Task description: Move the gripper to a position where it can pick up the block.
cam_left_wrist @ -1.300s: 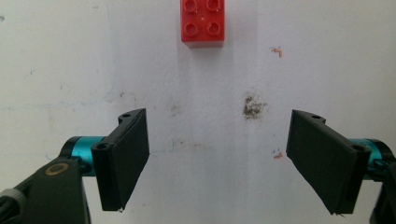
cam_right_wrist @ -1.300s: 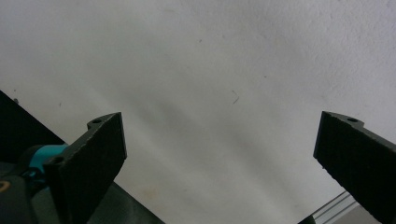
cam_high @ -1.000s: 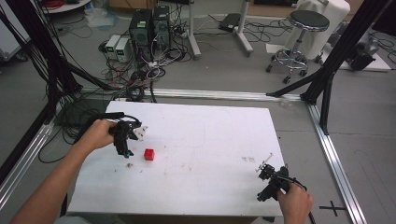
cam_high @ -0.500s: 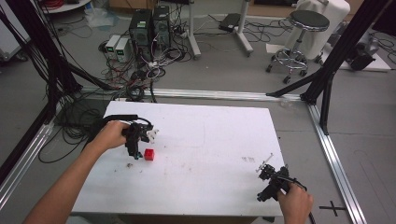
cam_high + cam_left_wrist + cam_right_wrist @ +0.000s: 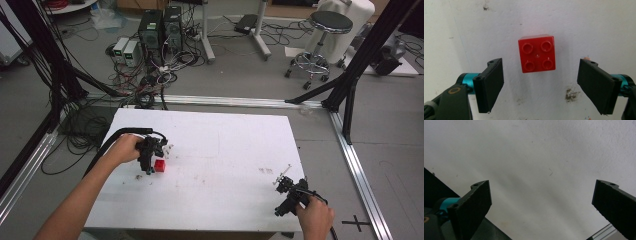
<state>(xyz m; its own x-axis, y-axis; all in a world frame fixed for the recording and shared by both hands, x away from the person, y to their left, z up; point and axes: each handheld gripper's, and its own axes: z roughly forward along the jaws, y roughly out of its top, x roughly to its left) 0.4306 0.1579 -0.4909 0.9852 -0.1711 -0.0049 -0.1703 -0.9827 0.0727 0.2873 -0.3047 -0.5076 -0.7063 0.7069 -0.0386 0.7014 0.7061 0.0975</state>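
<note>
On white table (image 5: 225, 150), red four-stud brick (image 5: 537, 53), left gripper (image 5: 540, 85) spread wide above

Brick (image 5: 159, 165) on table (image 5: 225, 145), just beside left tool (image 5: 148, 159).

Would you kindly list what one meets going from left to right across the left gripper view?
Left jaw, then the red brick lying on the white table, then the right jaw; the left gripper stands open around it.
</note>
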